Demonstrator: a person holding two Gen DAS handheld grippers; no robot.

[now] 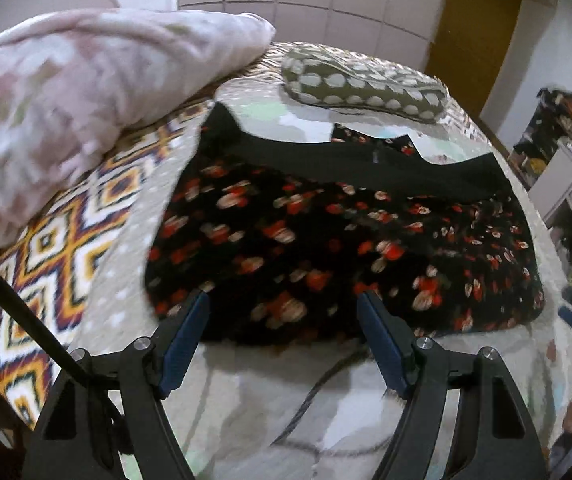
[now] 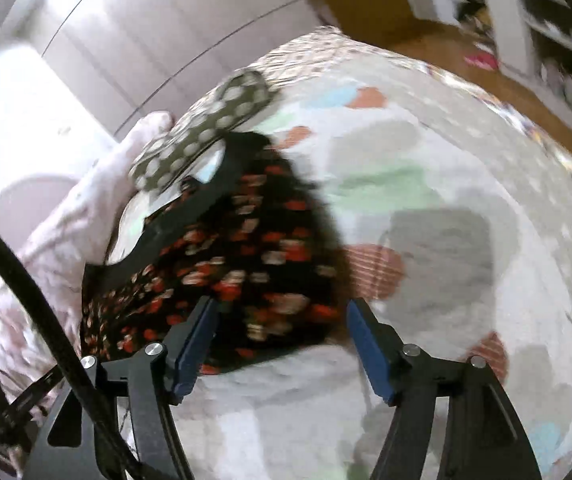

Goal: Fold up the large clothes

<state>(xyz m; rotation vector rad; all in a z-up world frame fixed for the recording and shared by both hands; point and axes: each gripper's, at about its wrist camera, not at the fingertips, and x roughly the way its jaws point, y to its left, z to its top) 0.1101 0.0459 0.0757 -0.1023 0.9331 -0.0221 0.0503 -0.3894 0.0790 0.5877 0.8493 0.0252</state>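
With both pairs of jaws standing wide and nothing between them, hovering over the near edge of the floral garment [image 1: 325,240]: left gripper [image 1: 284,336] empty above its near hem, right gripper [image 2: 282,340] likewise empty at the garment's near right corner. Lying flat toward the middle of the bed, folded to a rough trapezoid, plain black band along the far edge, thin soft black cloth strewn with red and cream flowers. Probably between folds, one fold laid and let go. Next, by the look of it, calls for pinching two corners of the near edge and carrying them over. Beyond, pale quilted bedcover [image 1: 246,408] with pastel patches, a spotted olive cushion [image 1: 361,84] far, a fluffy pink blanket [image 1: 66,92] heaped left
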